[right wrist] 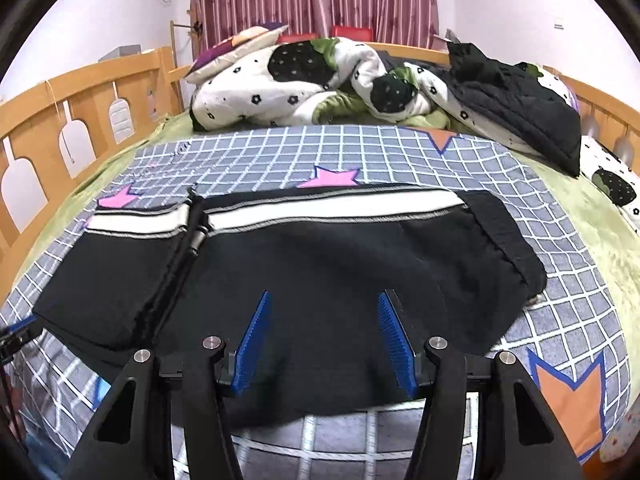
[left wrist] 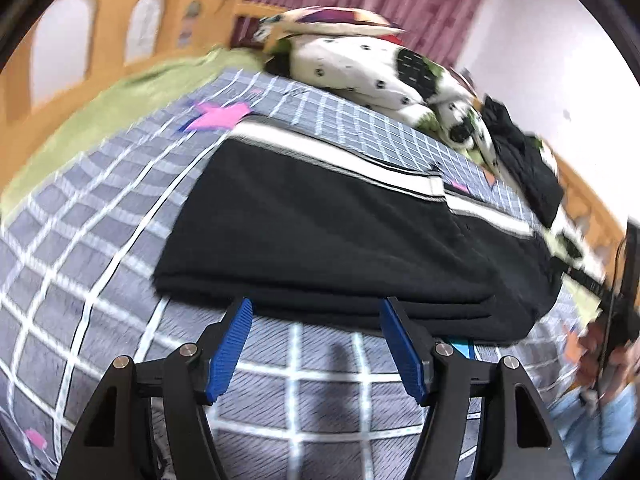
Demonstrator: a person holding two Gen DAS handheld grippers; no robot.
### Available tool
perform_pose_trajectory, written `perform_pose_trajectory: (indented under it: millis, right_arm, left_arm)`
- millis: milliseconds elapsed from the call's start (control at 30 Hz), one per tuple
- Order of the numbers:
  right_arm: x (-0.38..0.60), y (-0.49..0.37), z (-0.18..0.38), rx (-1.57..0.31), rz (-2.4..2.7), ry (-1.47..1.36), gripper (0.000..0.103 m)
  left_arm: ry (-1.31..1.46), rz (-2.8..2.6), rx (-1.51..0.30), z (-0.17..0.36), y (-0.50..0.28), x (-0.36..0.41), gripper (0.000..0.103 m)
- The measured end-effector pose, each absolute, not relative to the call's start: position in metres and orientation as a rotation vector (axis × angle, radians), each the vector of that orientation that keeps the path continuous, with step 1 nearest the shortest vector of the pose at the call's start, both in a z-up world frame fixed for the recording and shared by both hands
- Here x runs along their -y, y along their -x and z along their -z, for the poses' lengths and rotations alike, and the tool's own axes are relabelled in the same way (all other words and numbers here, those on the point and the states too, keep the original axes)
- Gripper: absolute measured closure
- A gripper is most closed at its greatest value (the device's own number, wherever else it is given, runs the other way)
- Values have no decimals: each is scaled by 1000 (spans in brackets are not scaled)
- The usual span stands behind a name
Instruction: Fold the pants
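Pants (right wrist: 320, 264) lie doubled on the bedsheet (right wrist: 520, 200); left gripper (left wrist: 316, 312) and right gripper (right wrist: 324, 304) both gape empty, so a shallow pinch risks lifting only the top layer.

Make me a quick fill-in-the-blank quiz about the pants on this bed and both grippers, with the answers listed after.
1. The black pants have a ____ stripe along their far edge.
2. The star just beyond that stripe is ____.
3. The jaws of the right gripper stand ____ over the pants, gripping nothing.
4. The left gripper hangs at the pants' near ____, its jaws empty.

Missing words: white; pink; open; edge
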State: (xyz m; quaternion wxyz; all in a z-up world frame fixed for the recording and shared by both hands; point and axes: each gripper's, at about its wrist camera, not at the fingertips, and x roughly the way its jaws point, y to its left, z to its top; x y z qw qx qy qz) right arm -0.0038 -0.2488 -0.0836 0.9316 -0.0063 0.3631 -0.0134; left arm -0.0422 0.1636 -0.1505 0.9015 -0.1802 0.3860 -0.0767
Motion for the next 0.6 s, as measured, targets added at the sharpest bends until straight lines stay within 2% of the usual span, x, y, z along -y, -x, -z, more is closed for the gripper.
perform_pose_trajectory:
  millis: [200, 600]
  right_arm:
    - [243, -5, 84, -774, 17, -30, 48]
    - [247, -14, 95, -808, 27, -53, 48]
  left_arm:
    - [744, 220, -813, 189, 34, -222, 39]
    - [865, 162, -794, 197, 9, -232, 39]
